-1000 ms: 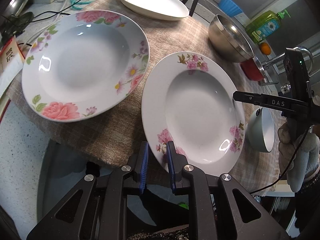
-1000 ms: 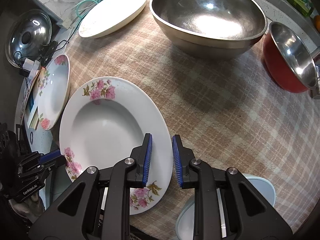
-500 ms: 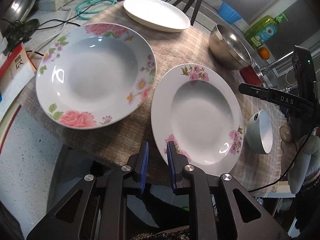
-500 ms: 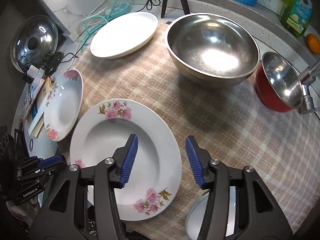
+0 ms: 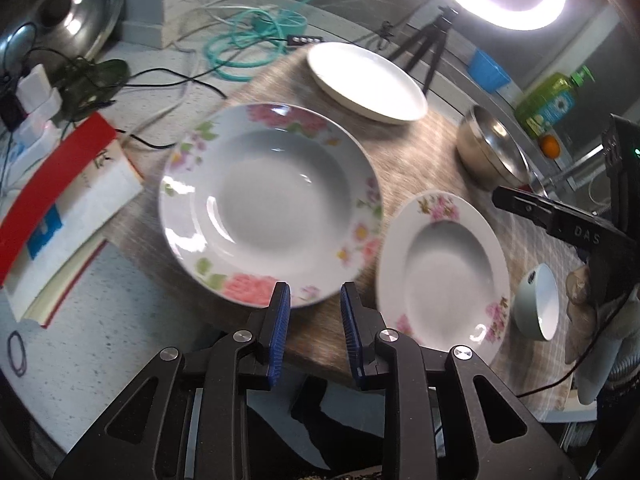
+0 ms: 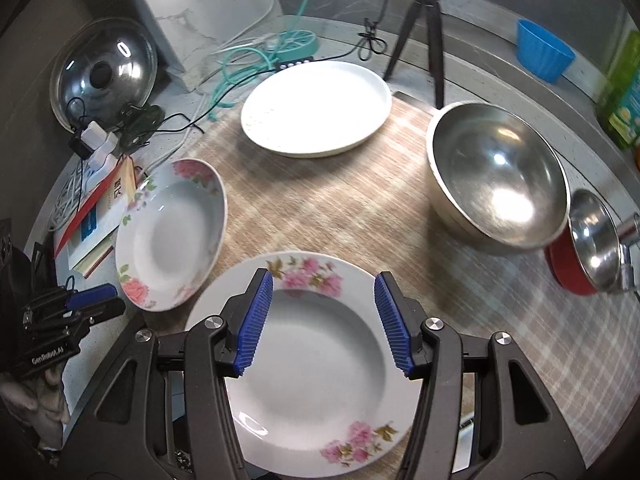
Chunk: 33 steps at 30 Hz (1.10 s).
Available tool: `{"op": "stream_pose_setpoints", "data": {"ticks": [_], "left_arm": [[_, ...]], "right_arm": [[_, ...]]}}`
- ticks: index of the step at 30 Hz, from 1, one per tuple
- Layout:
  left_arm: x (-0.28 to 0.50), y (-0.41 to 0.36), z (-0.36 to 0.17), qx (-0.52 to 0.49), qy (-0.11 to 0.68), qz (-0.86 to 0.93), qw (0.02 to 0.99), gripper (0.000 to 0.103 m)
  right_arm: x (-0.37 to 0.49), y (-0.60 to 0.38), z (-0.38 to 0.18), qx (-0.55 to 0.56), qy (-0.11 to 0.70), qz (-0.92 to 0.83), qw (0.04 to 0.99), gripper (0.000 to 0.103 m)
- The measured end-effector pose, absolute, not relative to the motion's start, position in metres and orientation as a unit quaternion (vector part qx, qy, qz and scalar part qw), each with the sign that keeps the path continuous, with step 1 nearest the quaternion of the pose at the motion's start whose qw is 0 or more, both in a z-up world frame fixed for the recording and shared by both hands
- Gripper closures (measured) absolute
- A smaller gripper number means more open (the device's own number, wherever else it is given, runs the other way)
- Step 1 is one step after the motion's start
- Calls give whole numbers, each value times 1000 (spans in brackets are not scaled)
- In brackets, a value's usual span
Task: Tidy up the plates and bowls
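A small floral plate (image 6: 320, 380) lies on the checked cloth, directly under my right gripper (image 6: 325, 320). Its jaws stand wide apart above the plate with nothing between the pads. A larger floral plate (image 5: 272, 208) sits to the left of it. My left gripper (image 5: 314, 320) hangs over that plate's near rim, its jaws opening and empty. In the left wrist view the small floral plate (image 5: 444, 276) is to the right, with the right gripper (image 5: 504, 202) beyond it. The left gripper (image 6: 112, 300) shows at the left edge of the right wrist view.
A plain white plate (image 6: 316, 108) lies at the back, a large steel bowl (image 6: 500, 176) and a red bowl (image 6: 592, 240) on the right. A small pale bowl (image 5: 538, 302) is near the front right. A book (image 5: 60, 220), cables and a pot lid (image 6: 104, 76) are on the left.
Both grippers have risen and drawn back from the small floral plate's rim. The right jaws have spread wide. The left gripper has swung toward the large plate and parted slightly.
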<state>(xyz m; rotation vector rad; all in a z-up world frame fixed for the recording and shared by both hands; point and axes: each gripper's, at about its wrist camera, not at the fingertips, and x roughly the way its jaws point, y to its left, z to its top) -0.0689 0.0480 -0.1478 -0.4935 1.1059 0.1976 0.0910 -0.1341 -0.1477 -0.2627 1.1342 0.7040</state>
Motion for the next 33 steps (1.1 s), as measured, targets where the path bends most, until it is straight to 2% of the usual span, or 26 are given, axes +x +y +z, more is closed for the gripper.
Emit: {"op": "stream_pose_setpoints", "data": {"ticks": [20,33], "left_arm": [[-76,134,-172,-263,517,172,796,79],[-71,149,-187,-285,526,160,785,79]], "right_arm": [[97,-43,-177,-139,555,372,731,48],[107,-20,-197,-142,579,380,708,62]]}}
